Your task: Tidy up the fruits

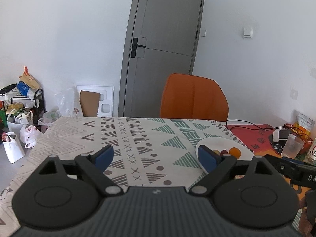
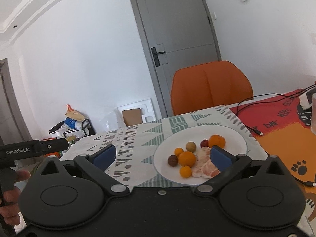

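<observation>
Left hand-held gripper (image 1: pixel 156 156): jaws spread wide, nothing between them, only patterned cloth on the bench (image 1: pixel 126 138) is seen through the gap. Right hand-held gripper (image 2: pixel 163 156): jaws also spread wide, nothing pinched; its right blue pad (image 2: pixel 220 158) is seen in front of the peeled segments, contact cannot be told.

Fruit is all found on the white plate (image 2: pixel 235 138), right of bench centre, near the edge of the red-orange mat (image 2: pixel 276 134).

Shown by the right wrist view only: full plate contents. Large orange (image 2: pixel 217 141) at the far side, dark red fruit (image 2: pixel 204 143) just left of it, brownish-green fruit (image 2: pixel 191 146) further left, mid orange (image 2: pixel 186 159) in the centre, small orange (image 2: pixel 178 151) beside it, small orange (image 2: pixel 185 171) at the near side, dark brown fruit (image 2: pixel 172 160) at the left, peeled citrus segments (image 2: pixel 205 167) at the near right. A person's fingers (image 2: pixel 11 195) on the other tool's handle are seen at the left edge.

Shown by the left wrist view only: clear plastic cup (image 1: pixel 292 145) at the far right of the bench, bags on the floor (image 1: pixel 11 146) at the left. There the plate is mostly hidden by the right pad; only a few fruits are visible.

Orange chair (image 1: pixel 194 98) and grey door (image 1: pixel 165 45) are seen in both views
</observation>
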Demonstrator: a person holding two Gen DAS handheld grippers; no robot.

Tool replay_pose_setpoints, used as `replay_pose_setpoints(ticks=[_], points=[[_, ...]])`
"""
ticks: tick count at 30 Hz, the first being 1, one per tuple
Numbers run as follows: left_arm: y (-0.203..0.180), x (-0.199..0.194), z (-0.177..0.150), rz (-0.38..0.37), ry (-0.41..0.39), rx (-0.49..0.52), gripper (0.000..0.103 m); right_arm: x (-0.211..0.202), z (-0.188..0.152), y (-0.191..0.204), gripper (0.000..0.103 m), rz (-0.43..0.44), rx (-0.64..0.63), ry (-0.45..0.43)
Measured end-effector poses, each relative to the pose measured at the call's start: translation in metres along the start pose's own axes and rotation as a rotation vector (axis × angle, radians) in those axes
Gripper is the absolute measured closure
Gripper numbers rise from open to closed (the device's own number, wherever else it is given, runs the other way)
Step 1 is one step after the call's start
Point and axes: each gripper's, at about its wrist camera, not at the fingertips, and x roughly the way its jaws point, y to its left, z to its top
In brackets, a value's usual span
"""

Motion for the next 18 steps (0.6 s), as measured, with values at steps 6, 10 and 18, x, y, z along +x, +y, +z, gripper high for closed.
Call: replay_pose_setpoints(ticks=[6,10,18], points=[[0.014,-0.011,-0.001,0.035,0.005,-0.020,0.004,-0.005,0.003,0.011,0.000,0.022,-0.010,0.005],[0.020,-0.017,-0.003,0.043,0.014,-0.004,0.002,-0.006,0.004,0.014,0.000,0.030,-0.004,0.025],[0.036,-0.031,-0.008,0.084,0.018,-0.001,0.000,-0.008,-0.006,0.024,0.000,0.036,-0.010,0.052]])
